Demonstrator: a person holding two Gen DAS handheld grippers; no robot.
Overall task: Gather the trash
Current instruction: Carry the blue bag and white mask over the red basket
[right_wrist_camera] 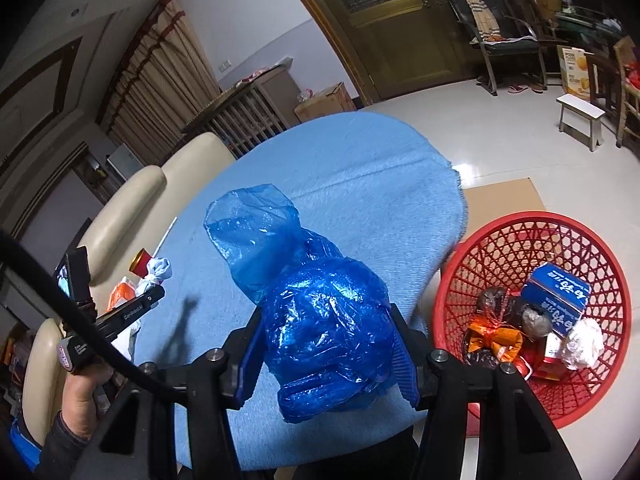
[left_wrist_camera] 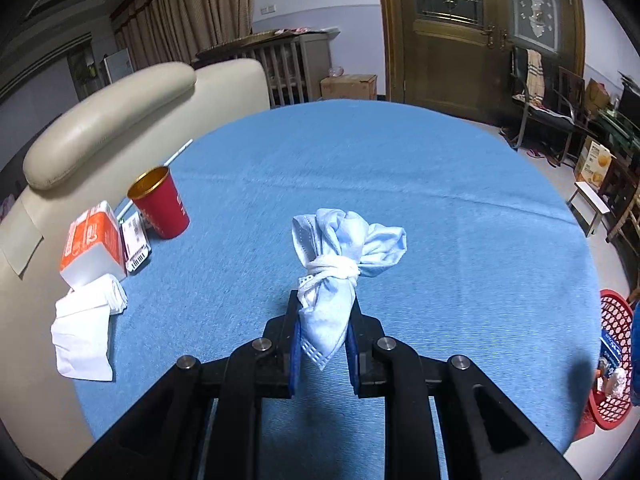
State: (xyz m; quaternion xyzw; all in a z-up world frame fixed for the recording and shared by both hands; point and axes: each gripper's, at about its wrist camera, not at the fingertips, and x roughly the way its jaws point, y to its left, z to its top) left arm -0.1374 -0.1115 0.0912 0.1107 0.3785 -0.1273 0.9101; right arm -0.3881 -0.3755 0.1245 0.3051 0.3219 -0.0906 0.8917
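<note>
Left hand-held gripper (left_wrist_camera: 323,322) is clamped fully on the knotted face mask (left_wrist_camera: 340,264), held clear above the blue surface (left_wrist_camera: 440,208). Right hand-held gripper (right_wrist_camera: 326,354) is closed partway on the crumpled blue plastic bag (right_wrist_camera: 320,320), near the red basket (right_wrist_camera: 520,240). I judge both items light, soft and compressible; the bag is likely slippery, so grip its bunched bulk. Grip the mask below its knot.
</note>
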